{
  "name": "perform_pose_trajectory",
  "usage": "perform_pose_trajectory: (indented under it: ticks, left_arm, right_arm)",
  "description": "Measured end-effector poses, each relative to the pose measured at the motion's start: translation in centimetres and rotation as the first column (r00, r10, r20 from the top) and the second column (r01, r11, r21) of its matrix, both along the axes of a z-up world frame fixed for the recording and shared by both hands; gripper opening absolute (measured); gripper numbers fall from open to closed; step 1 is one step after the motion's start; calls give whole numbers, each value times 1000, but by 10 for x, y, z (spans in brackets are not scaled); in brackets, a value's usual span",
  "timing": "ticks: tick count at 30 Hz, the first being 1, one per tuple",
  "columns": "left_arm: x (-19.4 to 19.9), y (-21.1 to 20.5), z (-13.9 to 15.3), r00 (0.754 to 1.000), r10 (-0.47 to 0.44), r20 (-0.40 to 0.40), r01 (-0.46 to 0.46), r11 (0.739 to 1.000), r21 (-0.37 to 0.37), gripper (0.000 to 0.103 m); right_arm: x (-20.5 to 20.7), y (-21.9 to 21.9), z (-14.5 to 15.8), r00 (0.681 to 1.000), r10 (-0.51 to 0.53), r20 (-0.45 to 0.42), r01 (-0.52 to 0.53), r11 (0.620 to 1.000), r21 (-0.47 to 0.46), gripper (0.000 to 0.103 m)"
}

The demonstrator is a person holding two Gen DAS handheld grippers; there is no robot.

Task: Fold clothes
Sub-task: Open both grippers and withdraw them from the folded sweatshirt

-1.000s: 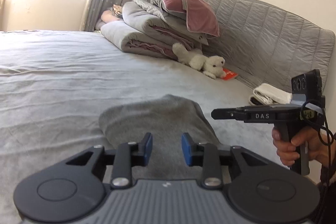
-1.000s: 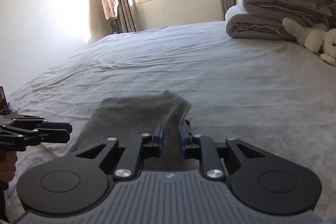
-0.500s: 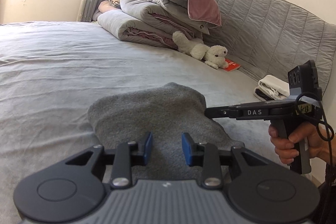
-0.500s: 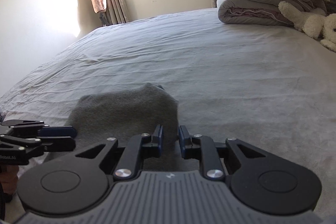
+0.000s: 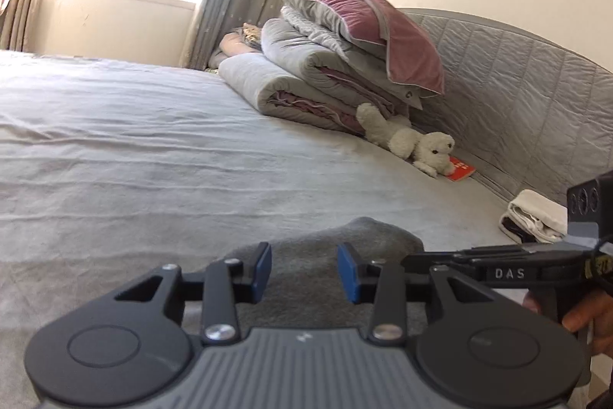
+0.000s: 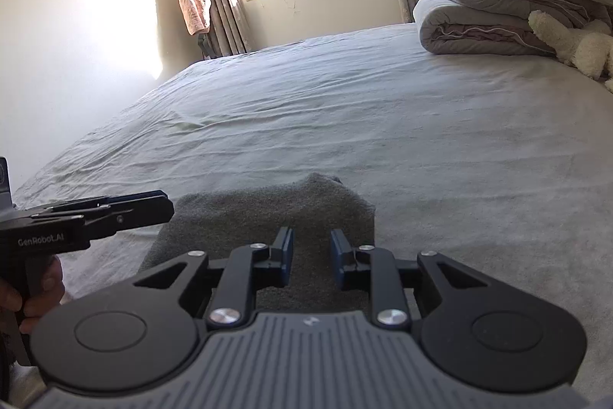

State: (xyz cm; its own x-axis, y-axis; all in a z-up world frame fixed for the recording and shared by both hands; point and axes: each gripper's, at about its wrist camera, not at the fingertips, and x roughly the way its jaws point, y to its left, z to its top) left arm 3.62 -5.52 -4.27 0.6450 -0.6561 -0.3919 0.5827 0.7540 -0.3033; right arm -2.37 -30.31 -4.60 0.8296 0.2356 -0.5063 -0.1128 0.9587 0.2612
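Left gripper (image 5: 304, 273) is opening, nothing pinched, above a folded grey garment (image 5: 329, 244) near the bed (image 5: 153, 156) edge; bare sheet stretches ahead. Right gripper (image 6: 311, 257) is likewise opening, unloaded, over the garment's rumpled, thick fold.

My bed (image 6: 345, 110) is covered by a wrinkled pale grey sheet. Nearest me a folded dark grey garment (image 6: 268, 213) lies flat on it. At the head end lie rolled grey quilts (image 5: 306, 79), with a white plush toy (image 5: 413, 140) against them, a small red booklet (image 5: 461, 169) beside it, and folded white cloth (image 5: 532, 213) by the headboard.
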Motion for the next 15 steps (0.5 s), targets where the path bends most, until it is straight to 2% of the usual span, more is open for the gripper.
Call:
perform_pose_trajectory:
  ticks: [2,6,9,11,13,15]
  left_arm:
    - [6,0,-5,1000,23,-16,-23,999,29,39]
    - [8,3,7,997,67,-36,-65,997,49,39]
    - [4,5,17,998,55,-15,-55,998,32,40]
    - [1,2,17,999,31,-12,-31,999,28,41]
    - [-1,-4,14,1000,6,-22,-5,999,48,43]
    - [-3,-14,9,1000,7,-26,-4,993,120,43]
  right_arm:
    - [2,-5,-2,1000,-19,-14,19,1000,13,26]
    - [-2,-20,1,998,-66,-14,66,997,26,27]
    - [-8,-25,6,998,-65,-6,65,996,64,30]
    - [-10,-21,8,999,-47,1,47,997,58,33]
    - [-8,-13,6,1000,-11,-9,12,999,45,34]
    - [-4,-7,2,999,18,-35,-17,999,31,35]
